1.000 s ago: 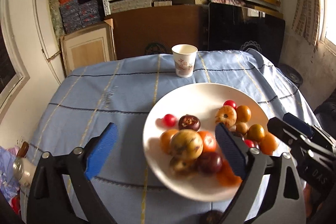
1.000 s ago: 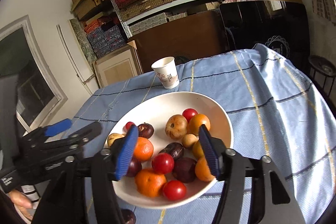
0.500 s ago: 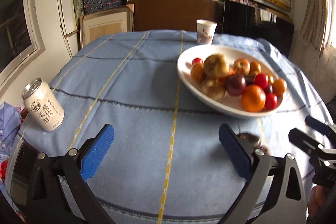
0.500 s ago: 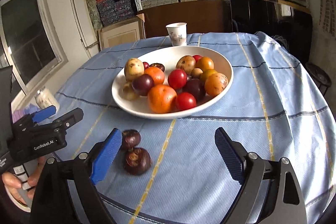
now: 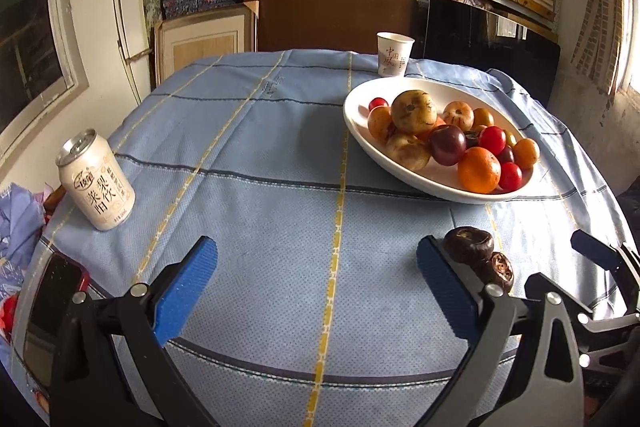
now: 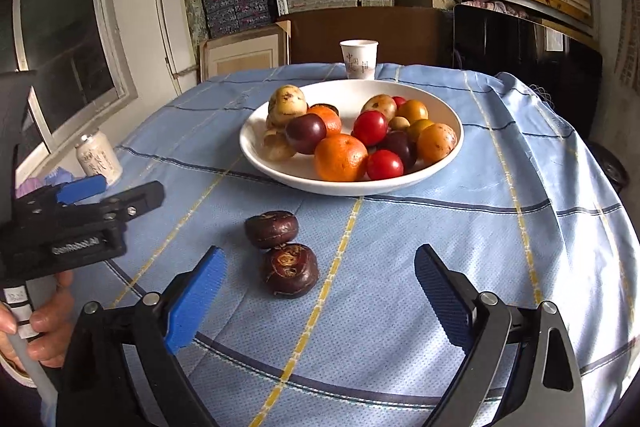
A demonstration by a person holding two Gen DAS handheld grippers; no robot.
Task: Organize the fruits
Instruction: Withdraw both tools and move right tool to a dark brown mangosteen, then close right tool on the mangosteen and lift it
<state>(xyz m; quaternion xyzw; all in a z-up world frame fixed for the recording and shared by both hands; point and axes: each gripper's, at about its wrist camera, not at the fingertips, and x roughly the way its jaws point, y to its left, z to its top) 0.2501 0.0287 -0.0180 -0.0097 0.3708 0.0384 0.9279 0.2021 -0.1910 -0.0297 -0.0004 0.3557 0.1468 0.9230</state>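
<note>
Sorting step: two dark fruits (image 6: 282, 251) lie touching on the worktop's near edge, outside the bowl (image 6: 448, 163). Right tool (image 6: 316, 279) is opening, nothing gripped, nearer fruit between its jaws. Left tool (image 5: 316, 273) open, empty. Next: close on nearer fruit.

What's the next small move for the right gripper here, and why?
Probably ease the right gripper forward and down over the near water chestnut. Its jaws are opening with nothing between them, and two dark chestnuts lie touching on the tablecloth, outside the white bowl of mixed fruit. The near one sits just ahead.
</note>
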